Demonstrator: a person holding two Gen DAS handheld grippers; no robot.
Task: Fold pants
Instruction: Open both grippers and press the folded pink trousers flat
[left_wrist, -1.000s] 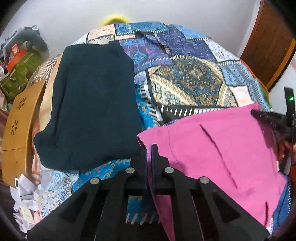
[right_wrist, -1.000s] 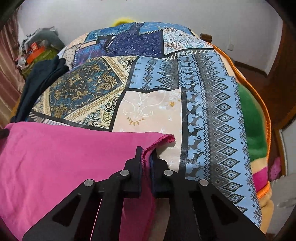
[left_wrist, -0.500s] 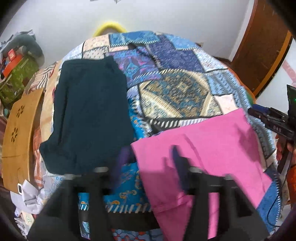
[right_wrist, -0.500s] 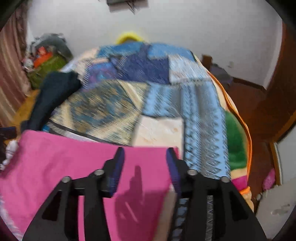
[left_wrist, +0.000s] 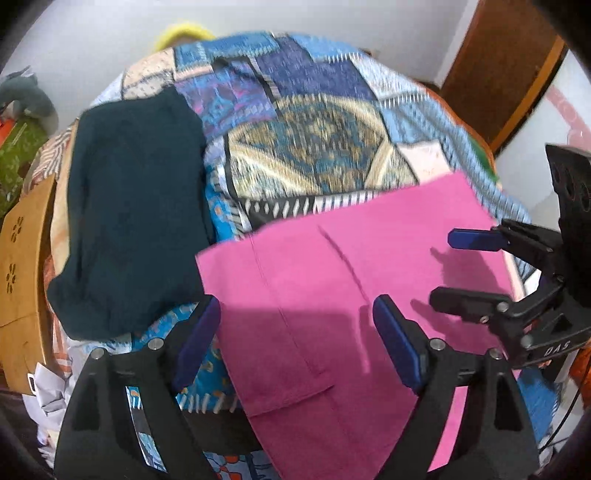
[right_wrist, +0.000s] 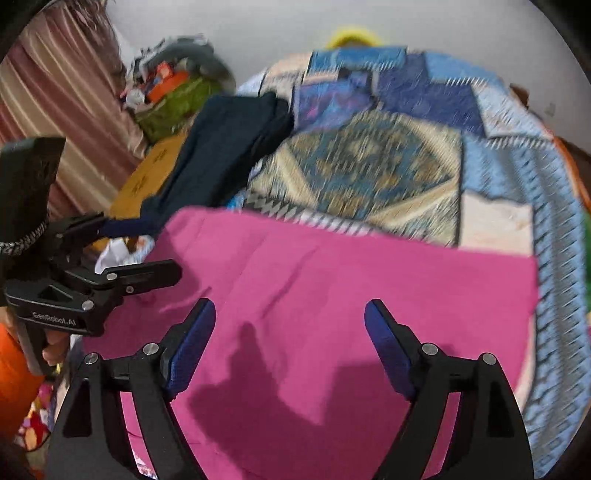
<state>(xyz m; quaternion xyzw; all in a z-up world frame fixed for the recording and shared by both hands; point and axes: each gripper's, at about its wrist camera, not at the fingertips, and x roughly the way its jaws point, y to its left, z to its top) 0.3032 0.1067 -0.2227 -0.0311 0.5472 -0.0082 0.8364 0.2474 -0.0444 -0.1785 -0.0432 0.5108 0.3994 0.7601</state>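
The pink pants (left_wrist: 351, 295) lie flat on the patchwork bedspread (left_wrist: 325, 155), filling the lower centre of both views, long axis left to right, directly below the left gripper (left_wrist: 295, 328) and the right gripper (right_wrist: 290, 332), both wide open and holding nothing

Plain pink pants (left_wrist: 354, 295) lie on a blue-and-gold patchwork bedspread (left_wrist: 325, 147) beside a dark teal garment (left_wrist: 133, 206).

Folded pants (left_wrist: 332, 295) lay at bedspread's (left_wrist: 317, 147) near edge; dark garment (left_wrist: 133, 206) along left edge, apart.
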